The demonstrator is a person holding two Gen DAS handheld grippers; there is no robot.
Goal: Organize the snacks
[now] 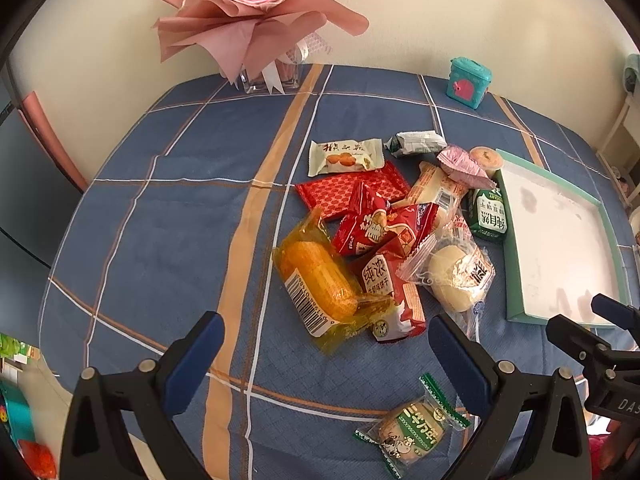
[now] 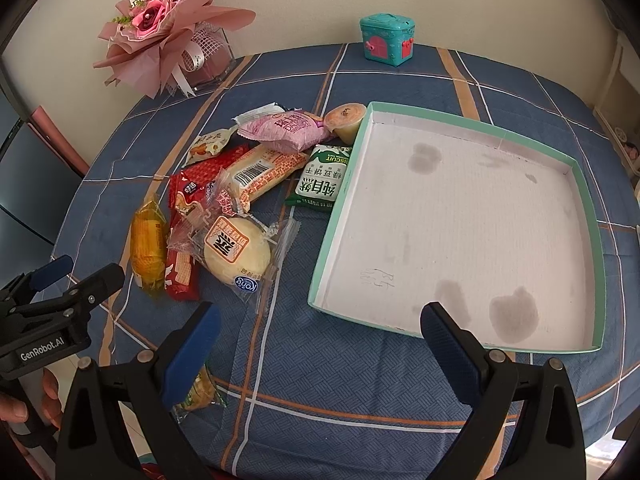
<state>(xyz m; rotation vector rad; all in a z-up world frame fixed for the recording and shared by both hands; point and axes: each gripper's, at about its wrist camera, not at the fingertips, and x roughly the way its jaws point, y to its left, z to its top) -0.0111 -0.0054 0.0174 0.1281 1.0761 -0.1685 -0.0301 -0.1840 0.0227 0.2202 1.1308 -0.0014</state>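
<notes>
— Blue checked cloth (image 1: 168,216) is seen over the whole table, crossed by orange and white lines. What is laid on it?

— A heap of snacks is gathered at the middle. An orange corn pack (image 1: 320,284) lies at its near left, a clear-wrapped round bun (image 2: 237,255) at its near right, with red wafer packs (image 1: 380,232) piled between and behind them. A green biscuit pack (image 2: 322,182) is set against the left wall of the tray.

— And the tray?

— A shallow mint-edged cardboard tray (image 2: 592,216) is placed to the right of the heap. Only grey stains are seen on its white floor. A small jelly cup (image 2: 345,120) is found touching its far left corner, beside a pink wrapped cake (image 2: 286,130).

— How are the grippers held?

— The left gripper (image 1: 326,356) is held with its blue-padded fingers spread wide, nothing between them, above the near end of the heap. A green-wrapped round biscuit (image 1: 414,426) lies apart from the heap, near its right finger. The right gripper (image 2: 320,344) is likewise spread wide and empty, its right finger over the tray's near edge.

— What is placed at the far side?

— A pink paper bouquet (image 1: 252,4) in a glass vase is seen far left, and a teal toy box (image 2: 386,38) far right, both by the wall.
</notes>
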